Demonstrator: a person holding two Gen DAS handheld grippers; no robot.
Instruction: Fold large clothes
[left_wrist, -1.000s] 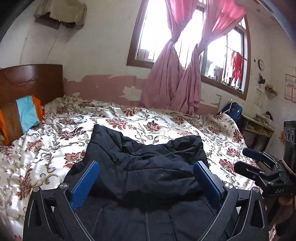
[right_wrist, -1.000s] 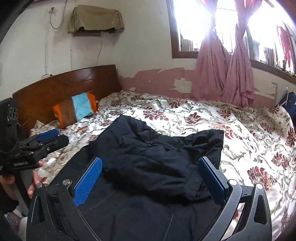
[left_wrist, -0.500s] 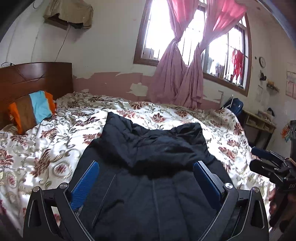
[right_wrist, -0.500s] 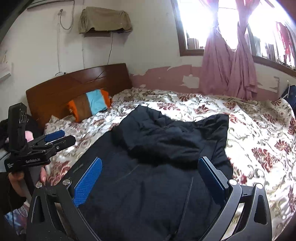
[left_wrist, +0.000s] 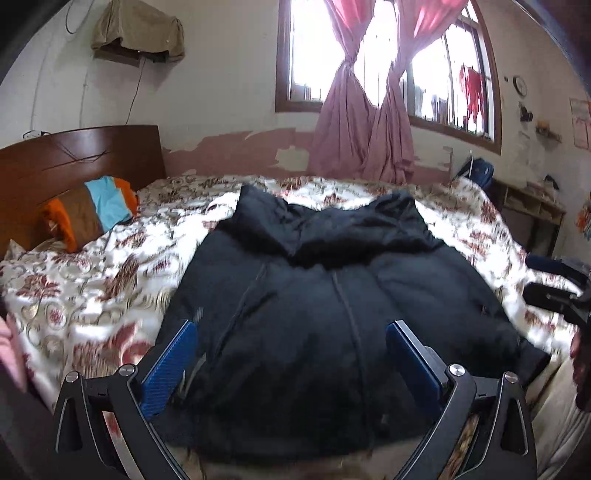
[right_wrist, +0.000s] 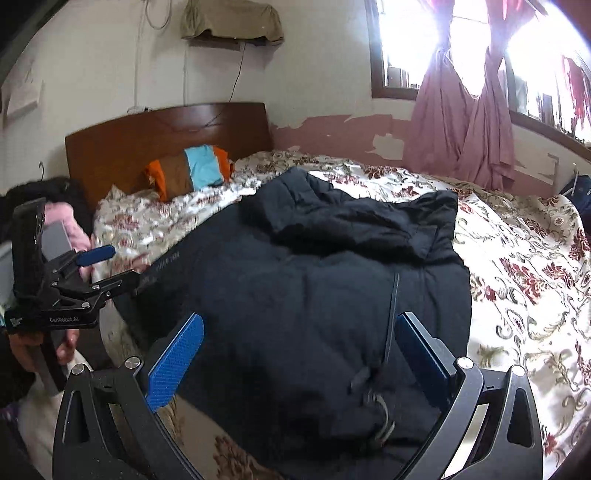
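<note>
1. The bed (left_wrist: 96, 280) filled both views, its floral cover bright under the window, a striped pillow (left_wrist: 88, 212) far left by the headboard.
2. The black jacket (left_wrist: 332, 295) lay spread on the cover, hem at the near edge of the bed, hood bunched at the far end, a zip line running down the middle.
3. The left gripper (left_wrist: 291, 360) hung above the near hem, jaws spread wide, gripping nothing; the jacket sat between and beyond its pads, not touching that I could tell.
4. The right gripper (right_wrist: 301, 354) hovered likewise, jaws wide apart and empty, the hem cord just beyond them.
5. The risk, as I judged it: thick, puffy, slippery fabric. A shallow pinch could catch only the top layer, or the cover beneath, and the fold would drag crooked.
</note>
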